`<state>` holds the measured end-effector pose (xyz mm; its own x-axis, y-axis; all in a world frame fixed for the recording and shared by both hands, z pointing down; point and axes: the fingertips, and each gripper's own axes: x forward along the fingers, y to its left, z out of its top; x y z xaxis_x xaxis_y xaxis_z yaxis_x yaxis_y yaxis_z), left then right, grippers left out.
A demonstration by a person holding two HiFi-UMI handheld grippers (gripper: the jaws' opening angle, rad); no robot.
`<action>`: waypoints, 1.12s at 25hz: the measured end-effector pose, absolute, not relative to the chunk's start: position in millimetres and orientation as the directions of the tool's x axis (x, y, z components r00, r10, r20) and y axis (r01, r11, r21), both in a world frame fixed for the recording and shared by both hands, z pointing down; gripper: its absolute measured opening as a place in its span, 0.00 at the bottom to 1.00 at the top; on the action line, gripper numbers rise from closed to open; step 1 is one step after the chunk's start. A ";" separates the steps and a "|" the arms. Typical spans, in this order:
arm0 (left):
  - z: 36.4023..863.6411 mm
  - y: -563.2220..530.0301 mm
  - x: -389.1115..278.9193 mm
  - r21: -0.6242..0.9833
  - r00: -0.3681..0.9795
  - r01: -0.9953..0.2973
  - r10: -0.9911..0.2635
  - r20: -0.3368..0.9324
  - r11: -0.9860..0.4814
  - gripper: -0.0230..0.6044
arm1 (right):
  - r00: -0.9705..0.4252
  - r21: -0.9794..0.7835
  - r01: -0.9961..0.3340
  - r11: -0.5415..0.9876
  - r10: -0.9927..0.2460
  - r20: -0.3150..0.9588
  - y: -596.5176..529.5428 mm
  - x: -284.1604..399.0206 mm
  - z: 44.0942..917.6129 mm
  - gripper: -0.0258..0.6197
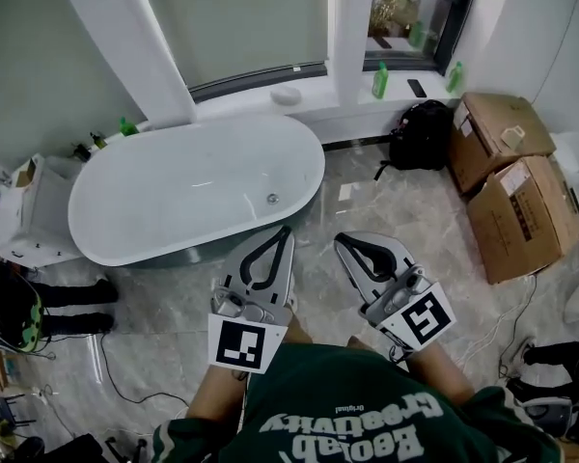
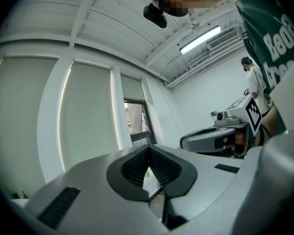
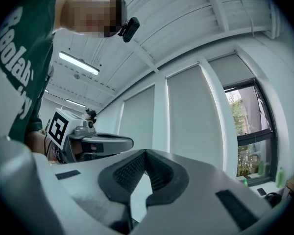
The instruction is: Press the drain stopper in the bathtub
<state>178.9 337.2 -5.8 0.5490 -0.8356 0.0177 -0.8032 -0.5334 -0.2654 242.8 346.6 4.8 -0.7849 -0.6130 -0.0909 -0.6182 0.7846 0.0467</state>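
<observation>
A white oval bathtub [image 1: 135, 249] stands ahead in the head view, its small round drain stopper [image 1: 272, 199] on the tub floor near the right end. My left gripper [image 1: 286, 230] is held level just short of the tub's near rim, jaws shut with nothing between them. The right gripper [image 1: 340, 241] is beside it over the marble floor, also shut and empty. In the left gripper view my left gripper [image 2: 148, 148] has its tips together, and the right gripper [image 2: 186, 142] shows at the right. The right gripper view shows its own closed tips [image 3: 146, 152].
Two cardboard boxes [image 1: 516, 201] and a black backpack [image 1: 421, 133] stand at the right by the wall. Green bottles [image 1: 380, 80] sit on the window ledge. A white cabinet [image 1: 24, 215] and cables [image 1: 106, 374] lie at the left. Another person [image 2: 255, 84] stands far back.
</observation>
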 end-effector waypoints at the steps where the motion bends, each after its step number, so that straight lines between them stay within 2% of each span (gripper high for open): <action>1: -7.5 327.5 177.2 -0.272 0.559 -0.795 -0.829 0.018 -0.542 0.05 | -0.778 0.040 -0.626 0.778 -0.622 -0.089 336.1 240.6 3.7 0.06; 13: -12.9 193.8 121.3 -0.233 0.590 -0.779 -0.807 0.042 -0.582 0.05 | -0.758 0.000 -0.649 0.761 -0.646 -0.088 210.4 186.2 -2.4 0.06; 28: -1.1 37.0 52.4 -0.197 0.615 -0.762 -0.785 0.077 -0.617 0.05 | -0.700 0.005 -0.714 0.700 -0.714 -0.019 56.6 126.2 8.4 0.06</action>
